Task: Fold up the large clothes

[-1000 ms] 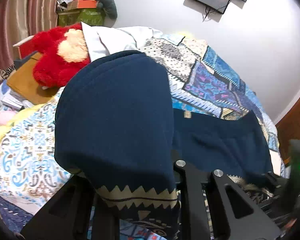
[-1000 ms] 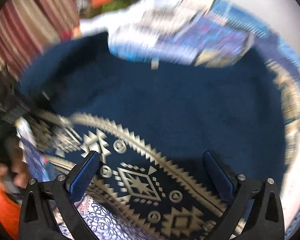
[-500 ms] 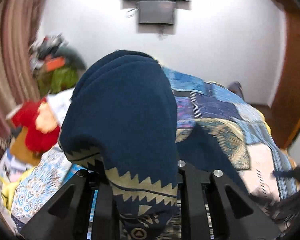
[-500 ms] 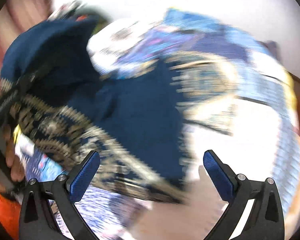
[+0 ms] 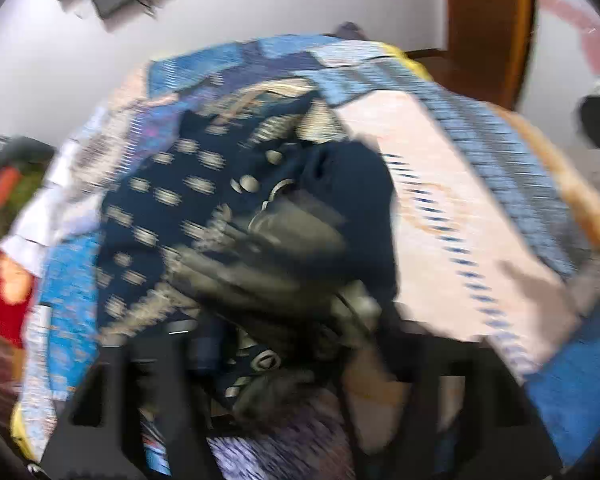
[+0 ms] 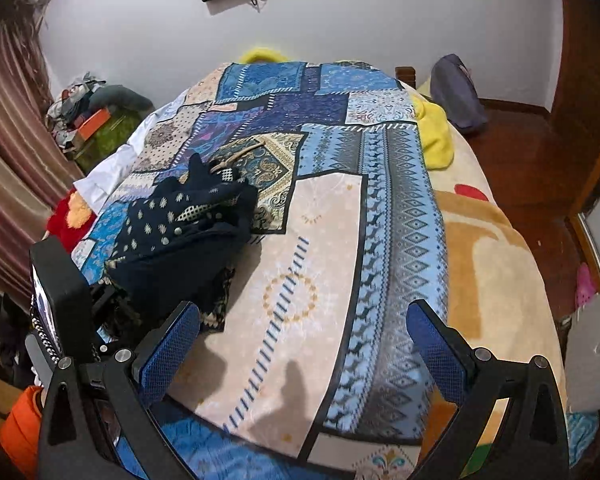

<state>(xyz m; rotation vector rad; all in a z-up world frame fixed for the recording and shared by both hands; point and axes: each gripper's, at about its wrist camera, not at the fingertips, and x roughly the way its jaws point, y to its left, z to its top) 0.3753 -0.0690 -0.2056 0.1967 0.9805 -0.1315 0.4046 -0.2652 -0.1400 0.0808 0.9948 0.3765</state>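
Right gripper [image 6: 302,354] hangs above the near part of the bed [image 6: 400,208], fingers spread wide, nothing between them. Left gripper [image 5: 284,364] sits low at the bed's left edge, view heavily blurred; garment [image 6: 188,236] drapes over its fingers, grip state can't be told. One navy patterned garment, bunched in a heap on the bed's left side, touching the left gripper. One patchwork bedspread. Right of the heap the spread lies flat out to the far and right edges.

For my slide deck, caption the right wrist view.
Open right claw above patchwork bedspread; bunched navy garment at left.
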